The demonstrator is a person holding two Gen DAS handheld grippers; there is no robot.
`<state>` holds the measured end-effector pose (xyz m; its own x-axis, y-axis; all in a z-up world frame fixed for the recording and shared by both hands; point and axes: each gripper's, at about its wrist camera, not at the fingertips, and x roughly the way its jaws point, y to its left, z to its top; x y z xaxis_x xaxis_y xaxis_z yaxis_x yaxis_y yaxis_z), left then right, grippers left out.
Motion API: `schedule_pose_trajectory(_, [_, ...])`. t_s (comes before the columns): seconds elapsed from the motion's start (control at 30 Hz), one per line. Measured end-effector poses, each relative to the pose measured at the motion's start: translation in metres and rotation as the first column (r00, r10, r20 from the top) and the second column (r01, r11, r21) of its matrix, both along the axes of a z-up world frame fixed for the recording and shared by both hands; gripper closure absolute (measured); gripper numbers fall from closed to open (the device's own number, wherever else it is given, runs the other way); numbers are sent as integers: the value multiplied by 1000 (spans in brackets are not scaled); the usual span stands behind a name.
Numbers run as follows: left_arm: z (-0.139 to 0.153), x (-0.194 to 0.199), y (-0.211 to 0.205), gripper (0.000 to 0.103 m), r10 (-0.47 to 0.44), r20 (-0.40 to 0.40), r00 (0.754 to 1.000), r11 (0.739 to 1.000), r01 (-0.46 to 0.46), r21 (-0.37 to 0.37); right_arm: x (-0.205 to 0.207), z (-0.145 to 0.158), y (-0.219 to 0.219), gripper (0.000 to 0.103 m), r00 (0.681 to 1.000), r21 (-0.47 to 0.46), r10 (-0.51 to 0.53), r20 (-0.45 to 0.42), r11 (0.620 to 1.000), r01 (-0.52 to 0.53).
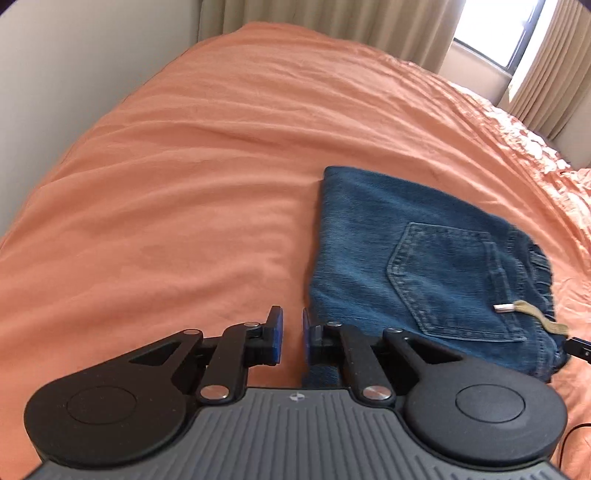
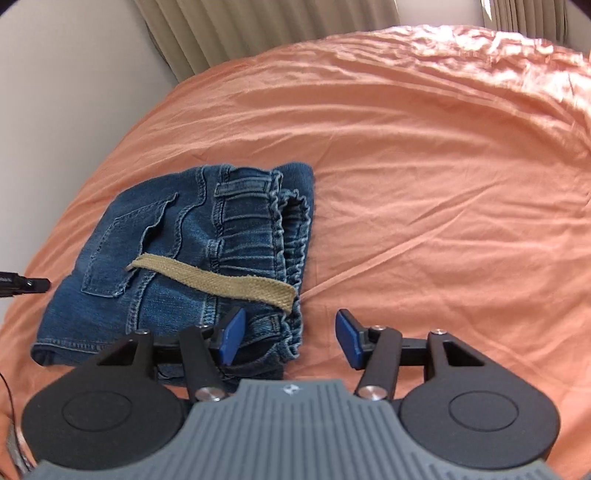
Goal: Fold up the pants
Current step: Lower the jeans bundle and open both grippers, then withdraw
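Observation:
A pair of blue jeans (image 1: 424, 258) lies folded into a compact bundle on the orange bed sheet (image 1: 184, 184), back pocket up. Its tan drawstring (image 2: 221, 284) runs across the elastic waistband. My left gripper (image 1: 292, 334) hovers at the bundle's near left corner. Its pads are shut to a narrow slit with only sheet showing between them, and it holds nothing. In the right wrist view the jeans (image 2: 177, 251) sit left of centre. My right gripper (image 2: 291, 339) is open at the waistband end, with its left pad (image 2: 232, 336) over the denim and its right pad (image 2: 347, 339) over bare sheet.
The wrinkled sheet (image 2: 424, 184) spreads wide around the jeans. A pale wall (image 1: 55, 74) borders the bed on the left. Beige curtains (image 2: 221, 29) and a bright window (image 1: 491, 33) stand behind it. A black tip of the other gripper (image 2: 33, 285) pokes in from the left edge.

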<state>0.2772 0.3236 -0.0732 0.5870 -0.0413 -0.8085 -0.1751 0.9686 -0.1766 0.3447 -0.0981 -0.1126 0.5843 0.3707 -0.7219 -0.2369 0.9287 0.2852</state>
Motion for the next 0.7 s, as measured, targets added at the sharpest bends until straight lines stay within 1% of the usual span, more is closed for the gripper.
schedule_pose_trajectory(0.07, [7, -11, -10, 92, -31, 21, 999, 999, 32, -23, -11, 14, 0, 53, 997, -33, 6, 79, 999, -3])
schedule_pose_trajectory(0.1, [8, -15, -15, 91, -53, 24, 998, 998, 53, -18, -15, 19, 2, 54, 994, -37, 20, 105, 999, -16])
schedule_pose_trajectory(0.17, [4, -22, -27, 91, -93, 4, 996, 995, 93, 32, -22, 28, 12, 56, 983, -49, 79, 167, 996, -72])
schedule_pose_trajectory(0.23, [-6, -23, -33, 91, -101, -28, 995, 993, 102, 57, -27, 28, 25, 61, 972, -77, 136, 193, 989, -123])
schedule_pose_trajectory(0.33, [-21, -30, -31, 90, -76, -62, 995, 995, 80, 63, -26, 20, 39, 62, 971, -133, 161, 175, 981, -139])
schedule_pose_trajectory(0.4, [-29, -32, -29, 87, -60, -64, 996, 996, 64, 64, -21, 8, 48, 62, 975, -152, 175, 135, 976, -154])
schedule_pose_trajectory(0.47, [-36, -33, -29, 86, -48, -62, 997, 997, 52, 62, -18, -2, 52, 61, 978, -170, 174, 118, 974, -153])
schedule_pose_trajectory(0.5, [-38, -33, -28, 83, -44, -63, 997, 997, 48, 62, -16, -5, 52, 60, 979, -170, 169, 114, 974, -148])
schedule_pose_trajectory(0.53, [-40, -34, -26, 82, -41, -62, 997, 997, 45, 62, -14, -6, 53, 60, 981, -163, 162, 107, 976, -144])
schedule_pose_trajectory(0.6, [-40, -36, -25, 76, -37, -57, 998, 997, 41, 67, -11, -5, 54, 60, 983, -160, 158, 98, 977, -141])
schedule_pose_trajectory(0.7, [-27, -41, -23, 74, -18, -33, 999, 997, 21, 71, -12, 7, 54, 61, 979, -165, 166, 118, 975, -146])
